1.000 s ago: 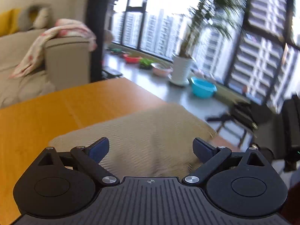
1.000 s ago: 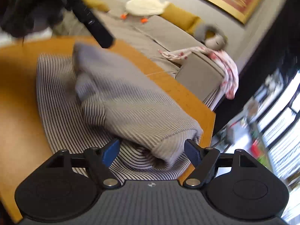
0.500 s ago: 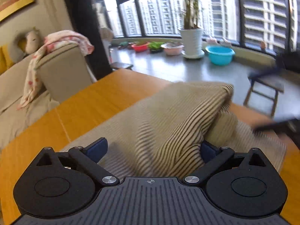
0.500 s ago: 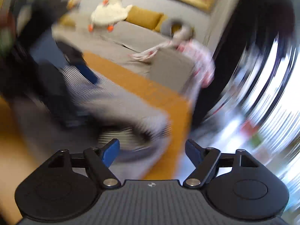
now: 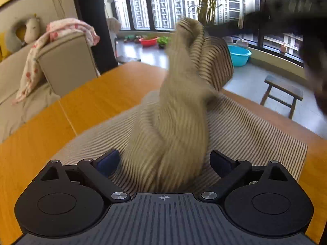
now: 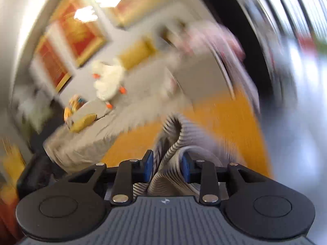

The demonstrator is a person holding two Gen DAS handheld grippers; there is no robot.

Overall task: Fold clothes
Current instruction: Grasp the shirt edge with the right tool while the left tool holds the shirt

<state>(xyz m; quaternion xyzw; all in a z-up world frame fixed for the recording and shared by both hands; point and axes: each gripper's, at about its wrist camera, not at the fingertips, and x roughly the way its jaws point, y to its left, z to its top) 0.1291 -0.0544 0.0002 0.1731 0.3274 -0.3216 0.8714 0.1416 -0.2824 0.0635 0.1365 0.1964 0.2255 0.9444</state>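
Observation:
A beige-and-dark striped garment (image 5: 245,128) lies spread on the orange wooden table (image 5: 102,102). One part of it (image 5: 184,106) is pulled up into a tall twisted column, blurred by motion. My left gripper (image 5: 164,161) stands open low over the cloth, and the raised column passes between its wide-apart fingers. In the right wrist view, my right gripper (image 6: 166,166) is shut on a bunched fold of the striped garment (image 6: 175,143). Seen from the left wrist, that gripper is a dark blur (image 5: 286,10) at the upper right, above the lifted cloth.
A beige sofa (image 5: 67,61) with a pink patterned blanket (image 5: 67,28) stands past the table's far left edge. Beyond the far edge are a grey floor, a wooden stool (image 5: 284,94), a blue basin (image 5: 239,55), a red bowl (image 5: 148,40) and tall windows.
My right gripper went from open to shut on the striped garment and swung upward fast, lifting a fold high. My left gripper stayed open and moved slightly over the cloth.

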